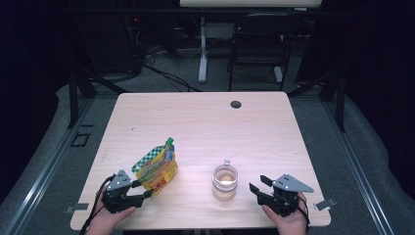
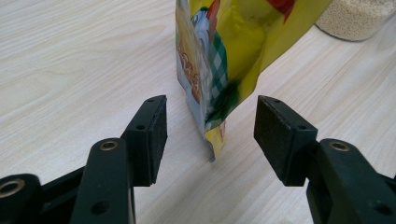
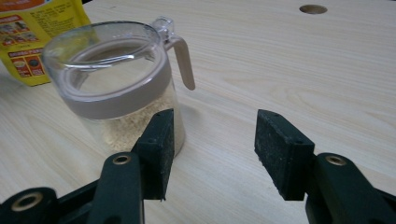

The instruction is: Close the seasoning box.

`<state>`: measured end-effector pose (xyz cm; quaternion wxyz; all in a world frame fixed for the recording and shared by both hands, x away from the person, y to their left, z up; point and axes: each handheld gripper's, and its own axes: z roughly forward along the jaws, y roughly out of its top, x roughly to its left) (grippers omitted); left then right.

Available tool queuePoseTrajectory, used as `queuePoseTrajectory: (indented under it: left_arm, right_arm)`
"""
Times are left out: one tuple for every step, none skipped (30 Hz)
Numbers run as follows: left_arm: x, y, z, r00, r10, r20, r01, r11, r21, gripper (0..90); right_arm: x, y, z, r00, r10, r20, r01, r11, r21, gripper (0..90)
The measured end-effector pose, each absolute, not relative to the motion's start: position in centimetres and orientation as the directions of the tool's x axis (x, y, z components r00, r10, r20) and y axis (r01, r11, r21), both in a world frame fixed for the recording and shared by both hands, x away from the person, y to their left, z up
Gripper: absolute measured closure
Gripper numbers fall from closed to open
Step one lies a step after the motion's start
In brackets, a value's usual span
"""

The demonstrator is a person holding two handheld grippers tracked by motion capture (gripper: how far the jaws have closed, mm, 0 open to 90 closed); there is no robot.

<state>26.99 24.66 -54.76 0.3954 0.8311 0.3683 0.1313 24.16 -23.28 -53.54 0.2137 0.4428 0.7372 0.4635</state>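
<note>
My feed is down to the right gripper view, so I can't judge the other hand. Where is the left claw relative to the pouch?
Observer: The left claw is open, and the pouch's bottom corner sits between its pads without touching either.
Operator: Is the pouch upright?
Observer: It stands on the table, leaning, with a green cap at its top.
Operator: How is my right claw lined up with the jar?
Observer: From the high view, the right claw is open and sits to the right of the jar, apart from it, with the jar not between the pads.
</note>
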Motion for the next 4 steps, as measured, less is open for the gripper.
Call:
queuePoseTrajectory:
  left_arm:
    - [26.98, 24.65, -54.77, 0.692, 0.718, -0.076, 0.51, -0.413, 0.754, 44.6]
    - [26.98, 24.67, -54.76, 0.693, 0.717, -0.074, 0.509, -0.414, 0.755, 44.6]
    - [26.99, 24.71, -54.75, 0.696, 0.714, -0.073, 0.506, -0.416, 0.755, 44.6]
    - [26.97, 24.7, -54.75, 0.694, 0.716, -0.076, 0.509, -0.413, 0.755, 44.6]
  right_arm:
    - [24.24, -23.4, -53.58, -0.509, 0.855, 0.101, 0.46, 0.171, 0.871, 47.2]
    - [24.31, -23.52, -53.59, -0.504, 0.857, 0.105, 0.462, 0.164, 0.872, 46.8]
    - [24.37, -23.64, -53.57, -0.502, 0.858, 0.107, 0.464, 0.163, 0.871, 46.5]
    - [24.42, -23.68, -53.61, -0.498, 0.86, 0.111, 0.46, 0.153, 0.875, 46.4]
